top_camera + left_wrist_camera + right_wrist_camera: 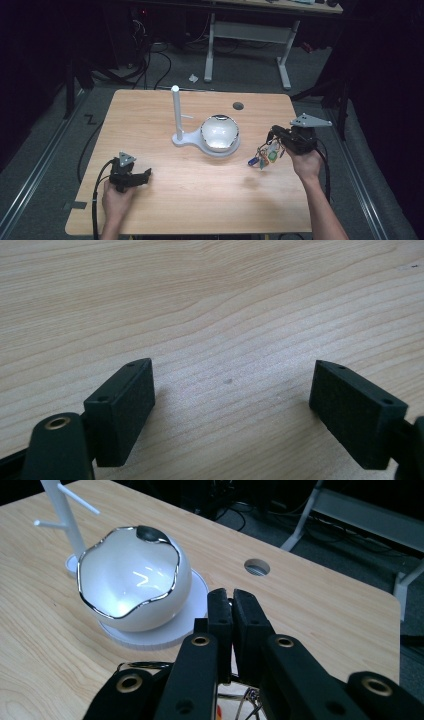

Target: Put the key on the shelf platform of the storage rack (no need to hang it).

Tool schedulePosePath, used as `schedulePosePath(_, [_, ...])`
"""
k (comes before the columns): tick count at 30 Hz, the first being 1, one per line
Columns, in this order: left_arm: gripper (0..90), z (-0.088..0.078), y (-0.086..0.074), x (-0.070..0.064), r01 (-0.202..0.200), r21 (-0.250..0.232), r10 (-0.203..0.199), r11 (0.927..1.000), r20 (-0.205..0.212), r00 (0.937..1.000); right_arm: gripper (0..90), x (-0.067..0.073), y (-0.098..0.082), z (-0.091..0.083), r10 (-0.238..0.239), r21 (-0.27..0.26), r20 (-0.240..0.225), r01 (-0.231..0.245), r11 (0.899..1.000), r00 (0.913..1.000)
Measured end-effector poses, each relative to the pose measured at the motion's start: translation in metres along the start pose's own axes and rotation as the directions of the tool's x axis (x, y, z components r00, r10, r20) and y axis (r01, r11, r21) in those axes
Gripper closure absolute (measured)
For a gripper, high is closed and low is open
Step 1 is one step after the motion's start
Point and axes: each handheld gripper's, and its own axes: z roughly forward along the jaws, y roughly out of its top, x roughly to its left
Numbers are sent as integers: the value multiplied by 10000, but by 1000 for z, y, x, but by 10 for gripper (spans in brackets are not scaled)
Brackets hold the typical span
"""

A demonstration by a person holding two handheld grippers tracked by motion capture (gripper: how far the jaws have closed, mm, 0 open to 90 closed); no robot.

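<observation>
Right hand-held gripper (278, 141) is clamped on a bunch of keys (263, 155), held clear above the surface (150, 115), right of the white bowl (219, 133) and its peg stand (176, 112). Pickup judged complete; placing remains. Left hand-held gripper (231, 402) rests wide apart, holding nothing.

High view looks down over the table (150, 200); both gripper views skim its wood closely.

surface: wooden table (165, 190) | on it: white stand (181, 137), white bowl (219, 133)
</observation>
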Motion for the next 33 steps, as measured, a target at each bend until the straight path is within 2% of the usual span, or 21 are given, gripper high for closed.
schedulePosePath(7, [186, 0, 0, 0, -6, 2, 6, 10000, 2, 10000, 876, 2, 13, -3, -109, -195, -200, 106, 9998, 9997])
schedulePosePath(18, [186, 0, 0, 0, -11, 12, 11, 10000, 8, 10000, 876, 14, 47, -4, -490, -449, -692, 460, 9979, 9964])
schedulePosePath(20, [186, 0, 0, 0, -20, 10, 20, 10000, 13, 10000, 876, 15, 52, -3, -513, -491, -747, 477, 9977, 9959])
schedulePosePath(21, [186, 0, 0, 1, -176, -26, 177, 9998, 63, 9998, 876, 15, 55, -3, -440, -538, -842, 395, 9978, 9955])
schedulePosePath(23, [184, 0, 0, 1, -143, -28, 143, 9999, 22, 9999, 876, 15, 58, -3, -481, -609, -896, 427, 9972, 9948])
schedulePosePath(33, [183, 0, 0, 1, -278, -8, 278, 9996, 94, 9996, 876, 33, 93, 4, -933, -686, -1373, 845, 9941, 9861])
